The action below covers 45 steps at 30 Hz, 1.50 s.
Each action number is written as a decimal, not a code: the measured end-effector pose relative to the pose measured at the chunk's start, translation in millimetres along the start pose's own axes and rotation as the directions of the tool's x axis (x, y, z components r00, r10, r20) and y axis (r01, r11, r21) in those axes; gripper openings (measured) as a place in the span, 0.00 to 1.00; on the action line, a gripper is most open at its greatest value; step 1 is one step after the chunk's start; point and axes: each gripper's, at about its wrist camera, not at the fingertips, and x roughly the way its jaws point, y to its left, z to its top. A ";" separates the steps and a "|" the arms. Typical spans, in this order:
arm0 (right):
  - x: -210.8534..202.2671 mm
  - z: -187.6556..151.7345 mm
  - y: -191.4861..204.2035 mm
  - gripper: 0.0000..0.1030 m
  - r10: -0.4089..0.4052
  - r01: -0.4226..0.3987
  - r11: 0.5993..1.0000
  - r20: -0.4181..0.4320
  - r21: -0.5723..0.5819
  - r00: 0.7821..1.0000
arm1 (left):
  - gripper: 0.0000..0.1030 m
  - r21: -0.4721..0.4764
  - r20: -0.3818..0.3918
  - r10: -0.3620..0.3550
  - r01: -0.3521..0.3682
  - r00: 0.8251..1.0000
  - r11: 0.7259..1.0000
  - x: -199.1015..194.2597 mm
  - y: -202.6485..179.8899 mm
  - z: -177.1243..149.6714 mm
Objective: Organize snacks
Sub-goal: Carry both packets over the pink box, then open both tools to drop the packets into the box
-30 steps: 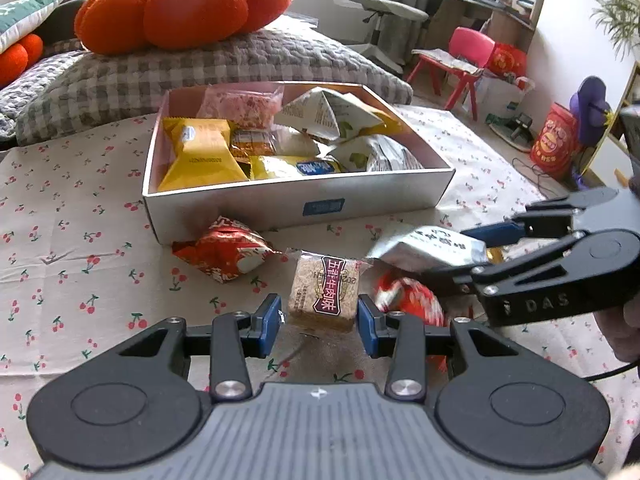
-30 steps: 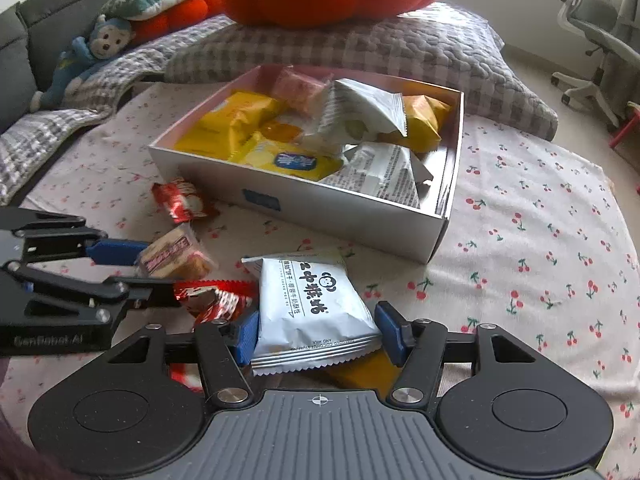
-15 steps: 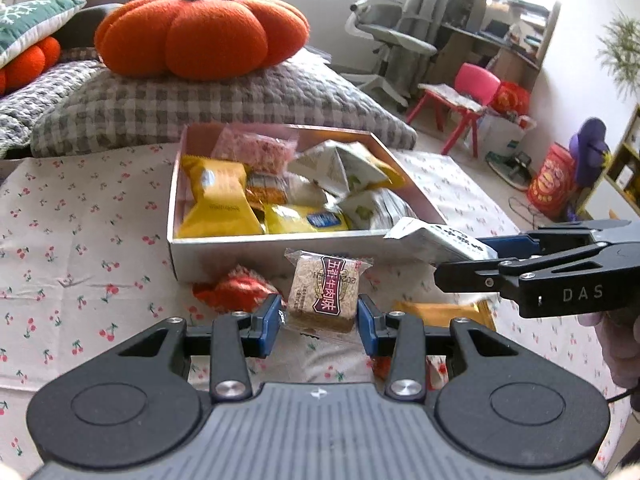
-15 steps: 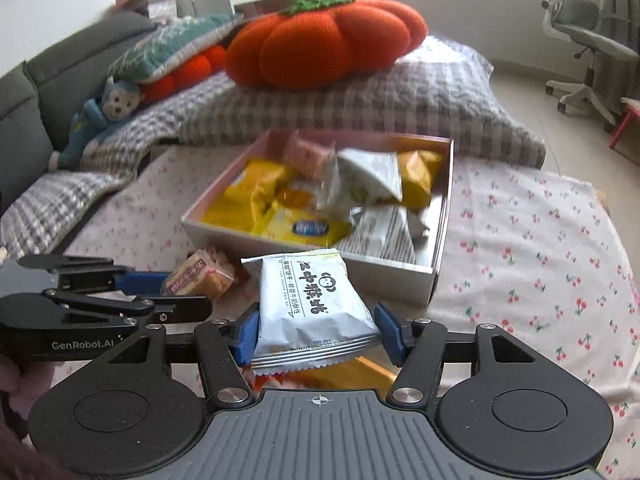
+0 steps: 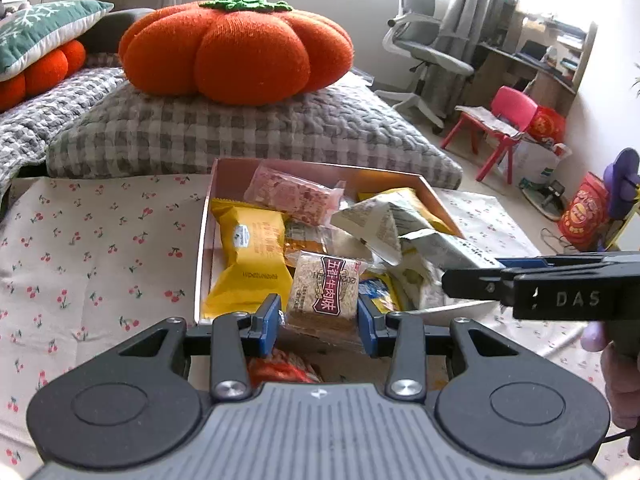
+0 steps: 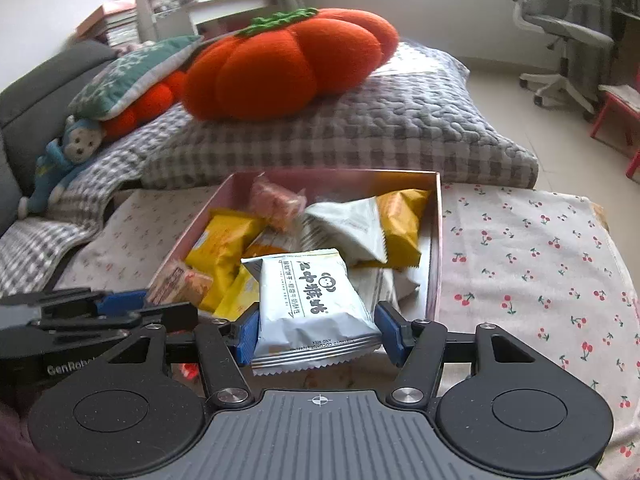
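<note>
The left gripper (image 5: 320, 320) is clamped on a grain bar (image 5: 325, 293) in a clear wrapper, held above the near edge of the box (image 5: 202, 256), toward the box's left half. The right gripper (image 6: 317, 330) is clamped on a white cookie packet (image 6: 310, 306), also raised over the box's near edge, just right of the bar. Inside the box lie a yellow packet (image 5: 250, 258), a pink packet (image 5: 294, 196) at the far wall, and crumpled white packets (image 5: 380, 224) on the right, piled to rim height. The cherry-print cloth (image 5: 100, 248) left of the box is open. A red wrapper (image 5: 280, 368) lies on the cloth just in front of the box. Behind the box, a grey checked cushion (image 5: 240, 132) carries an orange pumpkin pillow (image 5: 236, 48).
</note>
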 end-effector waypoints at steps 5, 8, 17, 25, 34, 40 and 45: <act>14.3 6.9 -5.3 0.58 -0.008 0.009 0.999 -0.012 0.050 1.000 | 0.36 -0.013 -0.016 -0.007 0.006 1.000 1.000 11.3 13.3 5.8; 20.7 8.4 -6.6 0.58 -0.003 0.004 0.998 -0.021 0.063 1.000 | 0.36 -0.018 -0.024 -0.015 0.014 1.000 1.000 17.3 18.8 6.9; 36.4 10.3 -12.0 0.57 0.006 -0.004 0.995 -0.018 0.099 1.000 | 0.36 -0.014 -0.009 -0.033 0.033 0.999 0.999 23.6 26.1 6.7; 40.0 9.0 -7.9 0.56 0.048 -0.049 0.992 0.005 0.116 0.999 | 0.36 0.010 0.012 -0.042 0.042 0.999 0.999 22.8 22.1 3.8; 37.3 7.0 -6.4 0.64 0.100 -0.101 0.989 0.010 0.112 0.995 | 0.43 0.042 0.003 -0.048 0.048 0.999 0.998 22.9 14.9 2.3; 23.6 2.5 3.1 0.77 0.087 -0.087 0.995 0.001 0.054 0.996 | 0.69 0.060 0.002 -0.021 0.020 1.000 0.998 15.9 6.7 3.4; 4.6 -2.1 6.8 0.87 0.082 -0.082 0.997 0.010 0.008 0.997 | 0.83 0.068 -0.002 0.003 -0.003 1.000 0.998 4.9 7.1 -0.8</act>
